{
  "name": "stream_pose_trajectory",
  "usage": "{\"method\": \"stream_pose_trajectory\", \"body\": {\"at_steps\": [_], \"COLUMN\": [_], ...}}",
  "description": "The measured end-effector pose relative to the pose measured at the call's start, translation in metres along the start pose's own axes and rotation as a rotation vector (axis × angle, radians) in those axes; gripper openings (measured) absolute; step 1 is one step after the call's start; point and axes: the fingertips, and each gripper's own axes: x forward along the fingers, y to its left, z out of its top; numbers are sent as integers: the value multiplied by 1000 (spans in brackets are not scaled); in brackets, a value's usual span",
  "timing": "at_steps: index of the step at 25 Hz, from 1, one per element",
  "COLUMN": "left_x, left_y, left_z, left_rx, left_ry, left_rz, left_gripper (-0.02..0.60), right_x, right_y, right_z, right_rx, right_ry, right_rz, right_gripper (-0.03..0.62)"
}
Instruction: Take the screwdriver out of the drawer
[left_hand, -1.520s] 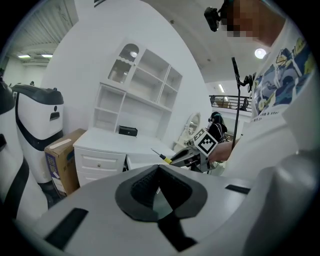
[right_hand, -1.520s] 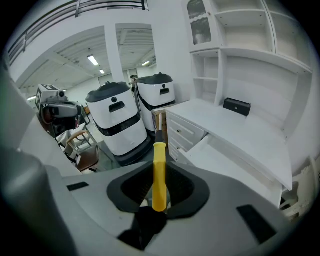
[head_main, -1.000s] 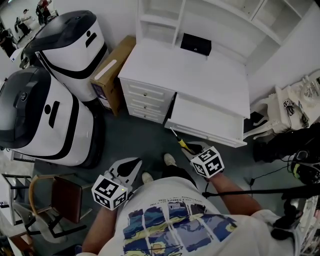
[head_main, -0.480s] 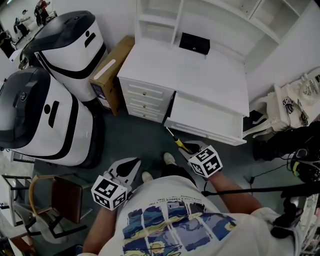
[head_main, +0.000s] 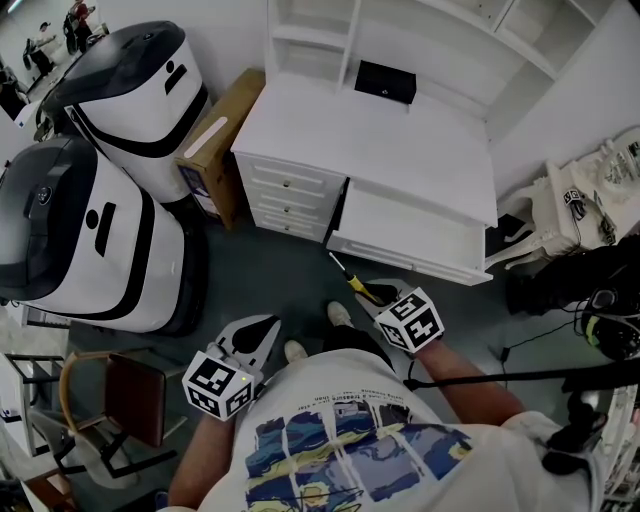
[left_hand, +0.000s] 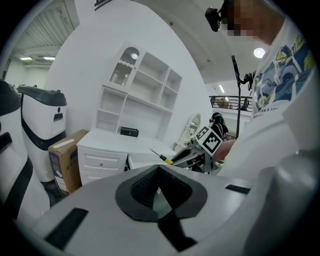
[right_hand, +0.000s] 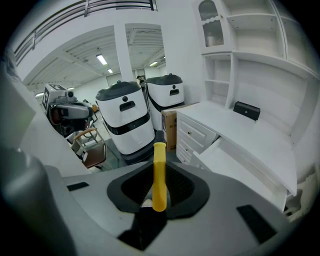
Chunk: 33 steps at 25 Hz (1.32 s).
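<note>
Item: screwdriver (head_main: 352, 281). Location: in the air just near of the open drawer (head_main: 405, 235), clear of it.
Progress: removal looks done; at most a set-down remains.
Right hand-held gripper (head_main: 375, 293): grasping the yellow handle, angled downward, shaft pointing far-left.
Left hand-held gripper (head_main: 262, 335): jaws together, empty, near left.

Bare dark grey floor (head_main: 275, 275) gives a free lane ahead of the left gripper (head_main: 268, 325) and right gripper (head_main: 368, 295), running from 10 to 12 o'clock. At 12 to 1 o'clock the pulled-out white flat drawer (head_main: 405, 240) of the white wooden shelved desk (head_main: 400, 150) juts into that lane, reachable from above. Two rounded white-and-black machines (head_main: 100, 230) wall off 9 to 10, with a brown cardboard box (head_main: 215, 145) at 11. A brown-seated metal-framed chair (head_main: 130, 395) crowds 8 o'clock. Black bags and cables (head_main: 570, 285) block 3.
</note>
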Motion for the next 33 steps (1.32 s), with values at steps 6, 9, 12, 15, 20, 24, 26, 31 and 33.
{"method": "stream_pose_trajectory", "body": {"at_steps": [6, 9, 12, 15, 20, 24, 26, 31, 33], "left_x": [0, -1, 0, -1, -2, 2, 6, 14, 18], "left_y": [-2, -1, 0, 2, 7, 11, 12, 10, 8], "left_z": [-2, -1, -1, -2, -4, -4, -3, -4, -4], "left_rx": [-2, -1, 2, 2, -13, -10, -8, -14, -18], "left_ry": [4, 4, 8, 9, 13, 21, 26, 34, 35], "left_rz": [-4, -4, -11, -11, 3, -2, -7, 1, 7], "left_gripper": [14, 14, 14, 14, 14, 14, 14, 14, 14], "right_x": [-1, -1, 0, 2, 10, 14, 15, 17, 18], "right_y": [3, 3, 2, 4, 5, 2, 0, -7, -10], "right_z": [-1, 0, 0, 0, 2, 2, 2, -2, -3], "right_rx": [1, 1, 6, 7, -3, 3, 10, 10, 7], "right_ry": [-2, -4, -5, -4, 6, 4, 4, 6, 5], "right_rz": [5, 4, -1, 0, 18, 18, 16, 32, 39], "right_gripper": [94, 94, 93, 93, 92, 92, 92, 92, 94]}}
